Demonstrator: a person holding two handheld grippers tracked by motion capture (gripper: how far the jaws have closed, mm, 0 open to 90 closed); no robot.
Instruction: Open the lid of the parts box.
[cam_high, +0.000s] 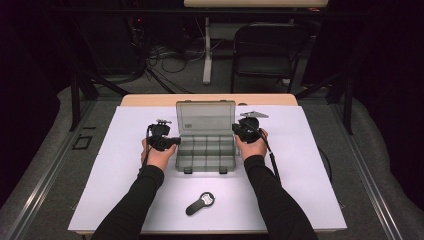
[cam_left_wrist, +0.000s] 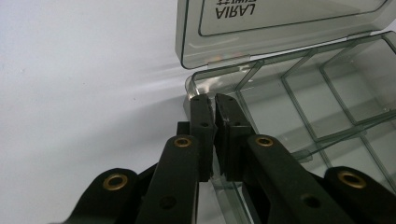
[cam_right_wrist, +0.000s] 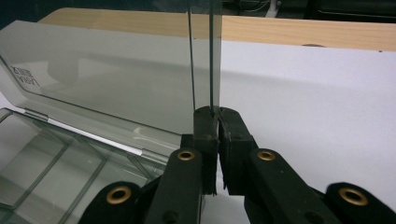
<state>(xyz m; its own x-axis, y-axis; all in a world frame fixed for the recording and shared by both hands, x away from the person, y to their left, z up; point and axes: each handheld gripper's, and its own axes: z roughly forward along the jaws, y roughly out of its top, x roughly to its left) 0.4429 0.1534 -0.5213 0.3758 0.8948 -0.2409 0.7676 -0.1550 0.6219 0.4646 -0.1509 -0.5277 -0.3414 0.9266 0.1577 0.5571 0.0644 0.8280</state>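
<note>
**Both grippers pinched onto the clear box**

Person at the table, black sleeves, a gripper in each hand. Smoky see-through plastic box (cam_high: 205, 150) sits mid-table on the white sheet (cam_high: 120, 165), lid (cam_high: 205, 118) swung up & back, standing roughly upright behind the tray part. Tray is split into small compartments, all look empty.

Left gripper (cam_high: 172, 142) is at the box's left side wall, near the back corner. In the left gripper view (cam_left_wrist: 212, 100) its jaws are nearly together w/ the thin side wall of the tray running between them, close to the hinge corner; pads look pressed on the wall, just a sliver of gap showing. Lid label reads upside down there.

Right gripper (cam_high: 237, 131) is at the right side, up by the hinge end. In the right gripper view (cam_right_wrist: 217, 112) jaws are almost fully closed, w/ the lid's right edge rising straight up from between the tips. So it's pinching the lid edge, not the tray.

Hands sit level w/ each other on either side of the box.

Also on the sheet: a small black tool w/ a round whitish head (cam_high: 200, 203), lying nearer the person, well apart from the box and untouched. Wooden tabletop edge (cam_high: 150, 99) peeks out beyond the sheet; folding chair (cam_high: 267, 47) & cables on the floor past the table.
</note>
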